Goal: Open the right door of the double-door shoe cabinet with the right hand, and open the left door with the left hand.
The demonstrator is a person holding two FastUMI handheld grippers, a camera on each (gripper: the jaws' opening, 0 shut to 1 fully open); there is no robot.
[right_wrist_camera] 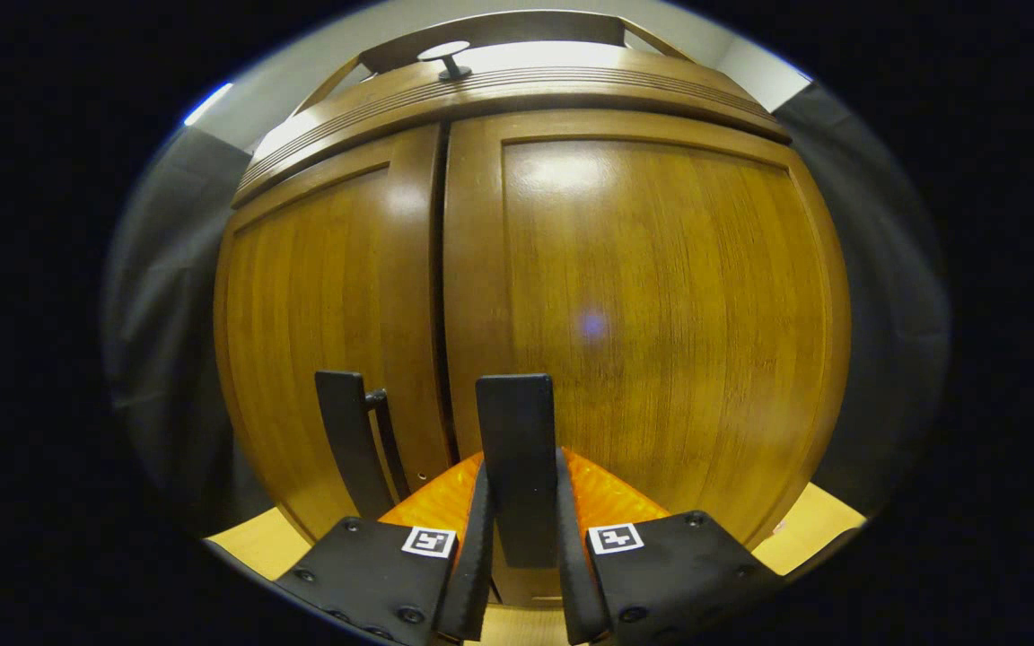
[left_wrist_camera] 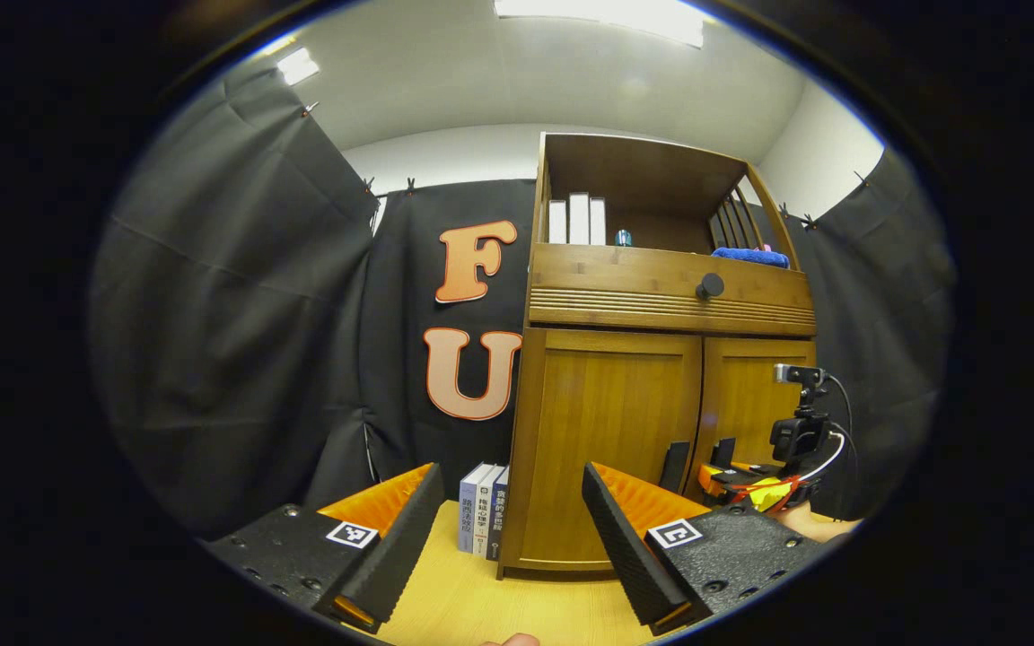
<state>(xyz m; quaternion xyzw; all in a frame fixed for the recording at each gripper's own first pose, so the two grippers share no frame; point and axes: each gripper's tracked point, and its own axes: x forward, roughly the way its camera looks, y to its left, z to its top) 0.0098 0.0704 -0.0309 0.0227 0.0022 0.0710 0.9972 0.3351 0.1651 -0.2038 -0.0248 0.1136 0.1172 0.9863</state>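
the shoe cabinet (left_wrist_camera: 661,395) stands on the desk (left_wrist_camera: 472,601) with both doors closed. the right tool (right_wrist_camera: 521,538) is clenched on the right door handle (right_wrist_camera: 517,449), just right of the door seam. the left tool (left_wrist_camera: 503,574) is released, hanging well in front of the cabinet, beside some books (left_wrist_camera: 484,507).

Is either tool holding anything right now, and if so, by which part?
The right tool is closed on the right door's handle, gripping its lower part. The left tool is open and holds nothing, back from the cabinet.
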